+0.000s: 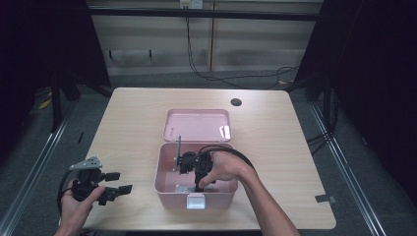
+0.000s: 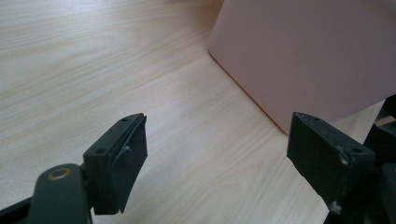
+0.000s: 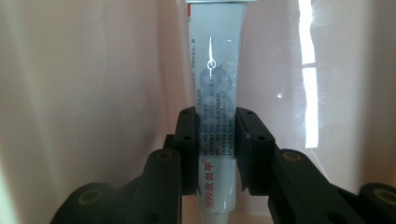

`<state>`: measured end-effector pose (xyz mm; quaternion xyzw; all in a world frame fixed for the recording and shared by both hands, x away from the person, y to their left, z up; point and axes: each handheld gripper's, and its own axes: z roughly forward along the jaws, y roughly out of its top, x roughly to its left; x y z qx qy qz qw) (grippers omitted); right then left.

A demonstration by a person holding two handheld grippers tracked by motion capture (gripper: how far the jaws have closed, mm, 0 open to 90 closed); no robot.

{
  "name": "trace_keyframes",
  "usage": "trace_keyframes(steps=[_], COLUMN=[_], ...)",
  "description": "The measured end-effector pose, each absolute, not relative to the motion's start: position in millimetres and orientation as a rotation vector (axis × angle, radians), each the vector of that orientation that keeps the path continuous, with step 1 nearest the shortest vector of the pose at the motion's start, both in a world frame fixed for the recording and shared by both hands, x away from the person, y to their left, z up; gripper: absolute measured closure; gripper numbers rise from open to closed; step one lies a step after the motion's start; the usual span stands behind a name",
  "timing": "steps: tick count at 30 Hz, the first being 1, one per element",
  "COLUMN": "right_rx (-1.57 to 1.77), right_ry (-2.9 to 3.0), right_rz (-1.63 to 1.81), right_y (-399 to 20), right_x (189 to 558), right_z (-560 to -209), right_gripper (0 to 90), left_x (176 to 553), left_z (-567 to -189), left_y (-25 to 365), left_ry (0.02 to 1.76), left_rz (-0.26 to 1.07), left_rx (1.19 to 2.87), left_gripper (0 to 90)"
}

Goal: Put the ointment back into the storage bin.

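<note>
A pink box (image 1: 161, 172) stands open on the wooden table, its lid (image 1: 196, 125) lying flat behind it. My right gripper (image 1: 197, 183) reaches down inside the box. In the right gripper view this gripper (image 3: 217, 122) is shut on a white ointment tube (image 3: 217, 70) with blue and red print, held across its lower half, with the pink inner wall behind it. My left gripper (image 1: 119, 182) hovers over the table's front left, left of the box. Its jaws (image 2: 219, 126) are open with nothing between them, and the box's outer wall (image 2: 308, 56) lies just ahead.
A white latch (image 1: 195, 200) sits on the box's front wall. A thin grey upright piece (image 1: 178, 152) stands at the box's back left. The table has a dark round hole (image 1: 236, 102) at the back and a tape scrap (image 1: 324, 199) at the front right.
</note>
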<state>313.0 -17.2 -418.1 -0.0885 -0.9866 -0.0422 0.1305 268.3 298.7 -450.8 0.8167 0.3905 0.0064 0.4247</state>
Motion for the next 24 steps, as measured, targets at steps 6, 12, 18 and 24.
trace_keyframes(steps=[6, 12, 18, 24], right_rx=[-0.260, -0.253, -0.243, -0.221], right_ry=[-2.863, -2.848, -2.830, -2.824], right_rz=[-0.145, -0.136, -0.118, -0.087], right_y=[-14.5, -11.6, -8.0, -3.2], right_x=[314.9, 315.2, 316.1, 315.8], right_z=[-424.8, -430.3, -435.8, -441.1], right_gripper=[72.4, 72.4, 72.4, 72.4], left_x=[268.4, 268.5, 268.6, 268.5], left_z=[-451.0, -451.1, -451.1, -451.0], left_y=[298.2, 298.1, 298.3, 298.2], left_ry=[0.979, 0.978, 0.977, 0.977], left_rz=[0.010, 0.009, 0.008, 0.007], left_rx=[2.043, 2.044, 2.044, 2.044], left_gripper=[20.0, 20.0, 20.0, 20.0])
